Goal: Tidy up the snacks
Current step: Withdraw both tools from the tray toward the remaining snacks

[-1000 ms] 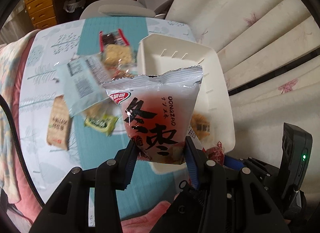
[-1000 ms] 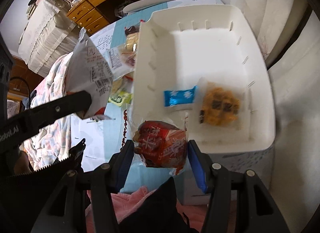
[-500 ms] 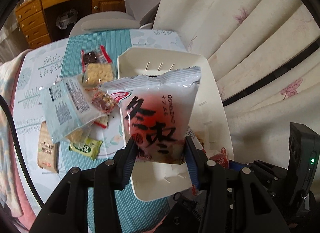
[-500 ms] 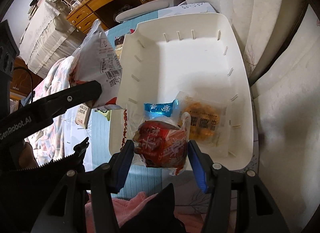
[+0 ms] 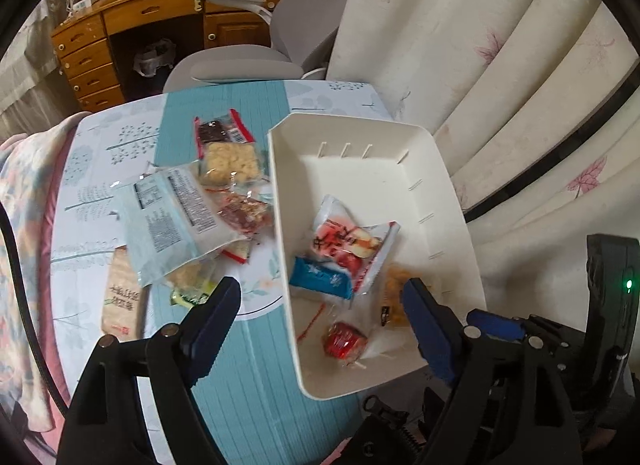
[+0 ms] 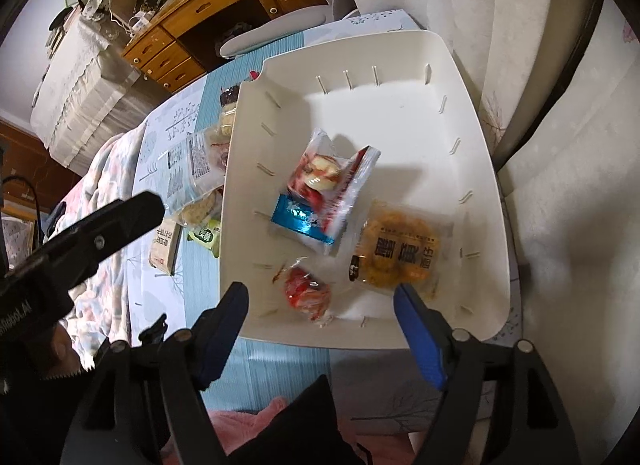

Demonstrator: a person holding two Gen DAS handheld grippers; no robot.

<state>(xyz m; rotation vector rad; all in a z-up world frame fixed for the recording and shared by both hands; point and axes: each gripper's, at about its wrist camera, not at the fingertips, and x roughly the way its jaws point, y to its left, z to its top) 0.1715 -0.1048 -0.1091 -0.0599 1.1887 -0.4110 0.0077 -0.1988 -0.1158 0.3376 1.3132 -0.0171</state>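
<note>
Left wrist view: left tongs [image 5: 320, 297] spread wide, gripping nothing, poised above the near left wall of the white rectangular plastic bin [image 5: 448, 181] at the right edge of the desk [image 5: 256, 397]. Inside the bin, bunched toward its near end: a pink-and-white date snack bag [image 5: 352, 243] leaning on a blue foil sachet [image 5: 320, 279], a small red wrapped sweet [image 5: 344, 341], all loosely dropped rather than stacked. Left of the bin, unsorted: a pale blue flat packet [image 5: 168, 213], a clear-wrapped cracker block [image 5: 232, 159], a brown paper-look bar [image 5: 122, 297], likely next.

Right wrist view: right tongs [image 6: 320, 305] equally wide and bare, above the bin's near wall. Clear-wrapped golden pastry [image 6: 396, 253] flat near the bin's right wall, leaving the far half free.
</note>
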